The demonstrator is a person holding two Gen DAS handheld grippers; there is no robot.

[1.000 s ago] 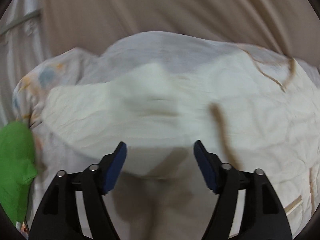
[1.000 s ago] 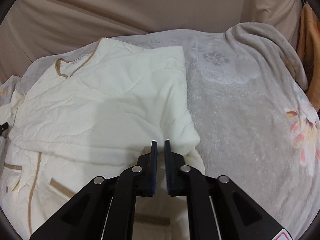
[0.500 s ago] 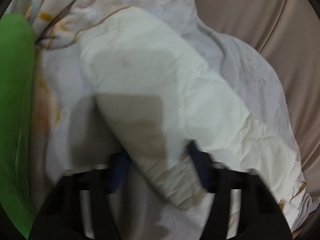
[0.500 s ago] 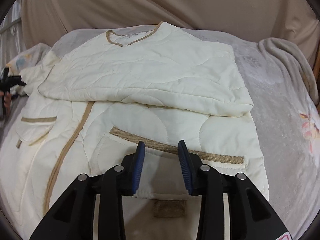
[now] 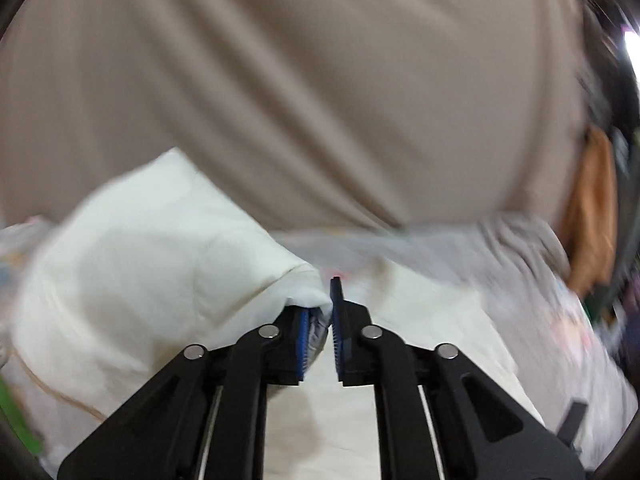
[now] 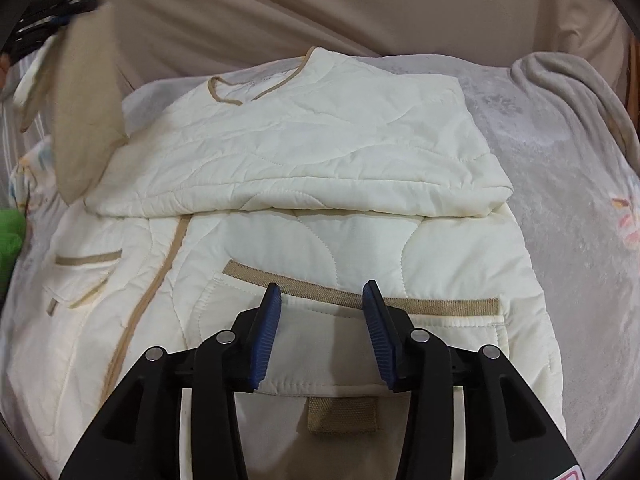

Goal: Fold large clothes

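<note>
A cream quilted jacket (image 6: 320, 168) with tan trim lies on the bed, its right sleeve folded across the chest. My right gripper (image 6: 322, 316) is open and empty, hovering over the jacket's lower pocket (image 6: 360, 344). My left gripper (image 5: 320, 320) is shut on the end of the jacket's left sleeve (image 5: 160, 264) and holds it lifted above the bed. The lifted sleeve (image 6: 84, 120) also shows at the far left of the right wrist view, with the left gripper (image 6: 52, 12) above it.
A grey floral blanket (image 6: 560, 200) covers the bed, bunched at the back right. A beige curtain (image 6: 320, 4) hangs behind. A green item (image 6: 10, 236) lies at the left edge. An orange cloth (image 5: 592, 208) hangs at the right.
My left gripper has closed on the sleeve and lifted it up and toward the jacket. My right gripper has opened and drawn back toward the hem.
</note>
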